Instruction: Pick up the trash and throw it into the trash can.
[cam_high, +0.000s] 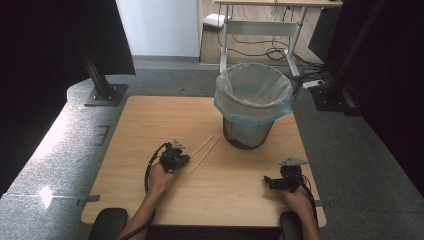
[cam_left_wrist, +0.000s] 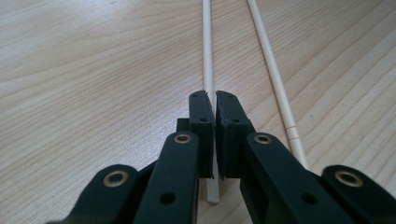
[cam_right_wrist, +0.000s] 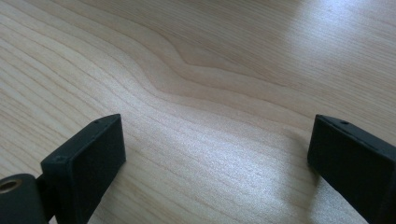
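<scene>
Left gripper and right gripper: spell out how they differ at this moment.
The left gripper has its jaws pinched together on a chopstick; the right gripper has its jaws spread wide with bare table between them. In the high view the left gripper sits at the two chopsticks near the bin, the right gripper off by the table's right edge. Both are black and held low over the wood.

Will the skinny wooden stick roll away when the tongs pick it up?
It might. The stick looks round and smooth, so it may roll on the flat table. It looks thin and light, and likely stiff. The left tongs pinch it near one end, so the far end may dip.
</scene>
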